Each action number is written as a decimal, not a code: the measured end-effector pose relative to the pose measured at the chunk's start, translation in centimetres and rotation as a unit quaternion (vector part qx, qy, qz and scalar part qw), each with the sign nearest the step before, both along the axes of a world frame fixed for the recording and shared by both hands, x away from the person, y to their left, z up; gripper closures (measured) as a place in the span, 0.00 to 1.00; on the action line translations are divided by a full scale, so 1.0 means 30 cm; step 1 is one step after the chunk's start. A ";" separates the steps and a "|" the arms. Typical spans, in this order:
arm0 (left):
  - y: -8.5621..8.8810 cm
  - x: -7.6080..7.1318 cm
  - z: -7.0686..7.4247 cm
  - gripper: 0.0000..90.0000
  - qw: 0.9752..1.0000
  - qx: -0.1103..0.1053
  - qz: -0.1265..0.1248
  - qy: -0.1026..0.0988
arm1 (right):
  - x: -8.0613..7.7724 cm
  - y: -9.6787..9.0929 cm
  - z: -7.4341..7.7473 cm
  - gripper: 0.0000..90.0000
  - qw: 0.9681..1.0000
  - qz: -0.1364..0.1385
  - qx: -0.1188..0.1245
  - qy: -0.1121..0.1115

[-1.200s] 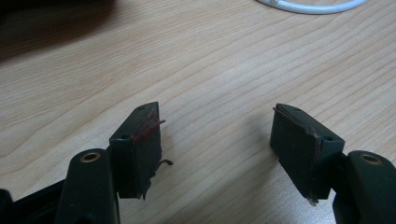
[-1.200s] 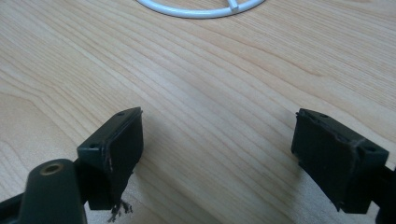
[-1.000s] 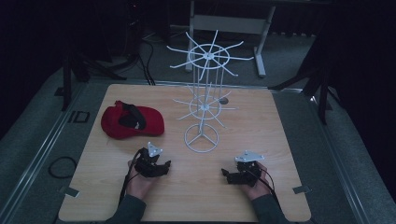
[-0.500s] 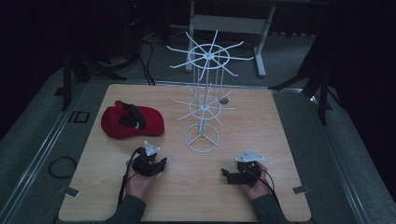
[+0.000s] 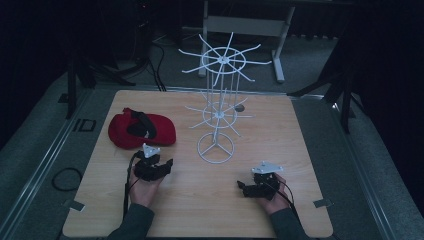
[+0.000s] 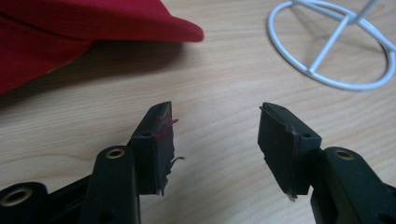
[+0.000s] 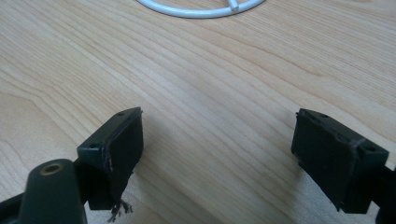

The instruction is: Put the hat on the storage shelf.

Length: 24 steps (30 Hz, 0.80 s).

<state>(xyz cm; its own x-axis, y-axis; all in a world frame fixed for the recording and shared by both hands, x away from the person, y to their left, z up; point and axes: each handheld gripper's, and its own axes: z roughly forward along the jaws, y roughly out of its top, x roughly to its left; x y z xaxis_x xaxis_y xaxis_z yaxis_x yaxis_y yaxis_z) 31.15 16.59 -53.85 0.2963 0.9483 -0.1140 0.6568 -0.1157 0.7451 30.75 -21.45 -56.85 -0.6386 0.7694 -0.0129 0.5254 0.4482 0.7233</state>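
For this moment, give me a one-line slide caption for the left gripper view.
Open left gripper held over the wooden table, empty, with a red cap ahead and the white wire rack's ring base nearby.

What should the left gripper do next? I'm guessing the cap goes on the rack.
Probably ease the left gripper forward and toward the cap, aiming at its brim. Its jaws are open and empty, the brim lies just ahead on the table, and the rack carries nothing.
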 end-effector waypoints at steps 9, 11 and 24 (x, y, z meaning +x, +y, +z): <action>0.008 0.046 0.002 0.37 0.999 -0.021 0.039 0.019 | 0.000 0.000 0.000 0.18 1.000 0.000 0.000 0.000; 0.008 0.050 0.005 0.35 0.999 -0.024 0.041 0.019 | 0.000 0.000 0.000 0.18 1.000 0.000 0.000 0.000; 0.001 0.120 0.017 0.32 0.994 -0.057 0.090 0.013 | 0.000 0.000 0.000 0.18 1.000 0.000 0.000 0.000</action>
<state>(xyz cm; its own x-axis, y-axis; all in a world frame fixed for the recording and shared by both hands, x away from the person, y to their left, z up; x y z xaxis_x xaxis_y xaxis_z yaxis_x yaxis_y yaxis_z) 34.73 16.62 -53.34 0.1180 0.9663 -0.2286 0.6784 0.0897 0.7292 30.74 -21.44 -56.85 -0.6383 0.7697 -0.0123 0.5258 0.4476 0.7233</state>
